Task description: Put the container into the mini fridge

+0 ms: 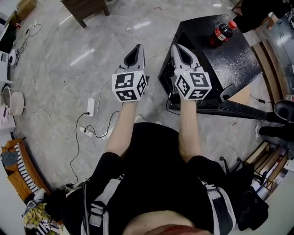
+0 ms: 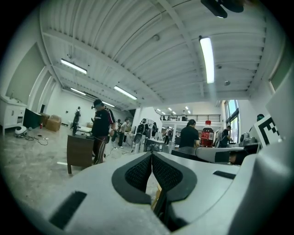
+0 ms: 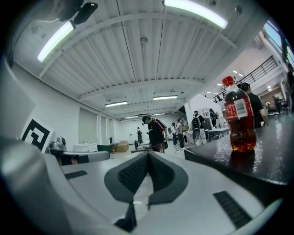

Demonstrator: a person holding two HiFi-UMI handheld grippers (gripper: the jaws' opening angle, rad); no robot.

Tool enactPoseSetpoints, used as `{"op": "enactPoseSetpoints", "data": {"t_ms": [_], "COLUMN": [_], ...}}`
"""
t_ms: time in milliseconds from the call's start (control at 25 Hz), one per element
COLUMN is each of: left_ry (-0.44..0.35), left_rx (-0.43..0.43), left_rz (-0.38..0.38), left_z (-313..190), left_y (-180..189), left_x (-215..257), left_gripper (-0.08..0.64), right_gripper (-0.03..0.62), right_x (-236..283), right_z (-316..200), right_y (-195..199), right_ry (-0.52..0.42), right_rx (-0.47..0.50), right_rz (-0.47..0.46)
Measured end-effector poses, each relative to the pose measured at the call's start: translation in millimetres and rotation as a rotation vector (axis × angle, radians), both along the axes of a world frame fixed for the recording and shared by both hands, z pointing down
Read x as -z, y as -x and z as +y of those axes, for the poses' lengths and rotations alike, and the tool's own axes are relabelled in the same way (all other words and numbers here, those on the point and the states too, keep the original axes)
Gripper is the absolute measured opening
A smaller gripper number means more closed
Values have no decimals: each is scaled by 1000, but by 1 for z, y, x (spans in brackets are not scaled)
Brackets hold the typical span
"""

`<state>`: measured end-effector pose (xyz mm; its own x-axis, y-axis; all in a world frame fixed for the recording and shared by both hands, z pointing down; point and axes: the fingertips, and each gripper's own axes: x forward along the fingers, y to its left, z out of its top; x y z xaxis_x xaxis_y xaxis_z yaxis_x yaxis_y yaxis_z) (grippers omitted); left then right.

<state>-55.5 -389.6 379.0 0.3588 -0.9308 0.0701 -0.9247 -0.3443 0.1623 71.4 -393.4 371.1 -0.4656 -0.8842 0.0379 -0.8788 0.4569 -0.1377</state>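
A dark cola bottle with a red cap (image 1: 223, 32) stands on top of the black mini fridge (image 1: 229, 64) at the upper right of the head view. The same bottle (image 3: 239, 120) rises at the right of the right gripper view and shows small and far off (image 2: 207, 136) in the left gripper view. My left gripper (image 1: 137, 48) is held out over the marble floor, jaws shut and empty. My right gripper (image 1: 177, 47) hovers by the fridge's near left edge, left of the bottle, shut with nothing between its fingers.
A white power strip (image 1: 91, 107) and cables lie on the floor at the left. A brown wooden table (image 1: 85, 9) stands at the top. A shelf (image 1: 271, 160) and clutter line the right side. Several people (image 2: 101, 130) stand in the hall beyond.
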Motion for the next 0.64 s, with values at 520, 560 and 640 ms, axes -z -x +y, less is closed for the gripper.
{"op": "enactPoseSetpoints", "data": {"t_ms": [520, 560, 640], "left_ry": [14, 15, 18], "left_rx": [-9, -11, -15], "left_rz": [-1, -1, 0], "left_z": [2, 2, 3], "left_y": [3, 4, 4], "left_x": [-3, -3, -4], "left_gripper": [9, 9, 10], "right_gripper": [11, 11, 11], "right_x": [-1, -1, -3], "right_z": [1, 1, 1], "right_y": [3, 4, 5], "right_ry": [3, 5, 8], "right_rx": [3, 3, 5], "right_rz": [8, 9, 11]}}
